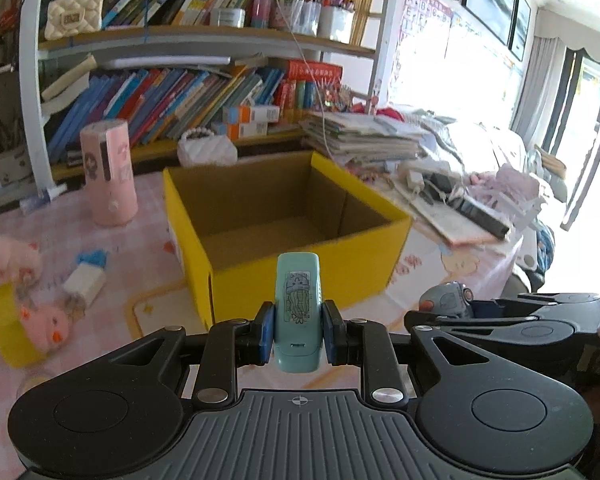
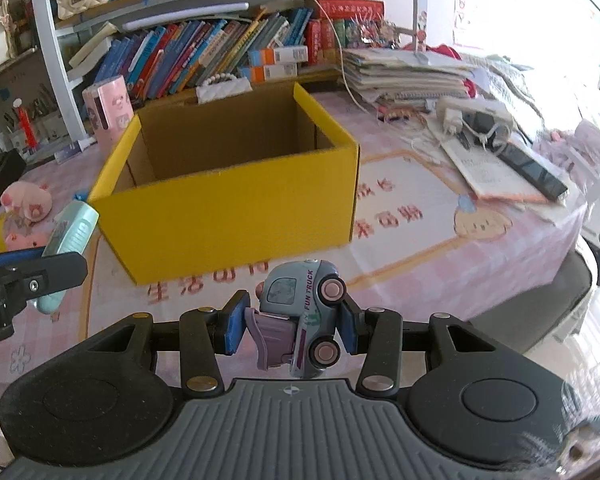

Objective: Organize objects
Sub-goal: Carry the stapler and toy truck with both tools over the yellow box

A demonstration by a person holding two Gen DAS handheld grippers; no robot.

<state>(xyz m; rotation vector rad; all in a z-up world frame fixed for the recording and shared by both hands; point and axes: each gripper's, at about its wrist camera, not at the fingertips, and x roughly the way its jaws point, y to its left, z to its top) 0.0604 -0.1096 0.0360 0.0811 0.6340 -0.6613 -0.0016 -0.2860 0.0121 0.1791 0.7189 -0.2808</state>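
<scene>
Box (image 1: pixel 300 264) floor (near part) behind its front wall

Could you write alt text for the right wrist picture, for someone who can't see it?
A handheld right gripper clamps a small grey-and-purple toy truck in front of an open, empty yellow cardboard box on a pink tablecloth. At left, the left gripper holds a mint-green case; crowded bookshelves stand behind.

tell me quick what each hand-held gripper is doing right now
Left hand-held gripper: closed on the mint-green stapler.
Right hand-held gripper: closed on the toy truck.
</scene>
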